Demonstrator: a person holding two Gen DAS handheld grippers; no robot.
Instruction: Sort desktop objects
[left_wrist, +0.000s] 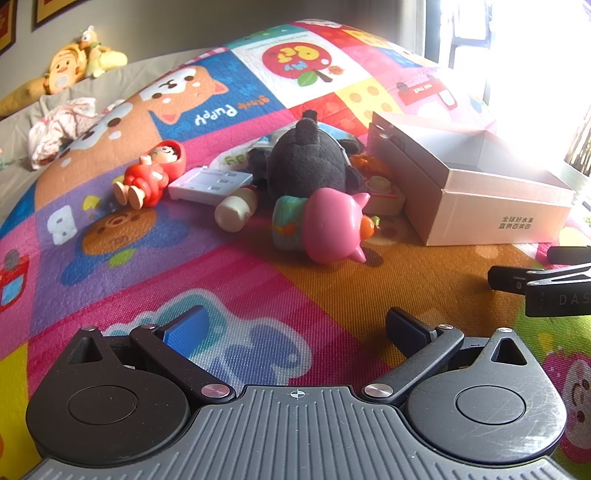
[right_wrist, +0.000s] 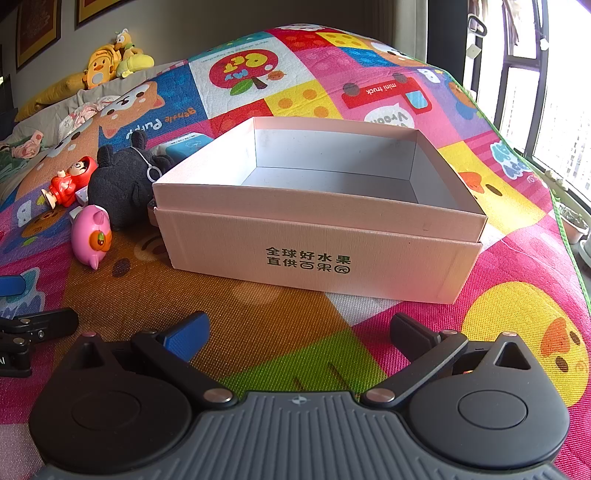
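left gripper (left_wrist: 295, 332) wide open, empty | right gripper (right_wrist: 299, 336) wide open, empty | toys heaped at box's (right_wrist: 317, 236) nine o'clock | risk: round pink pig (left_wrist: 328, 225) slips, rolls away

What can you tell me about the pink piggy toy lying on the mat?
The pink piggy toy looks like smooth, shiny plastic. It has pointed ears, an orange piece on its front and a teal patterned part at one end. It lies tipped over on the colourful mat, between the black plush toy and the open cardboard box, close against the plush. Neither tool touches it.
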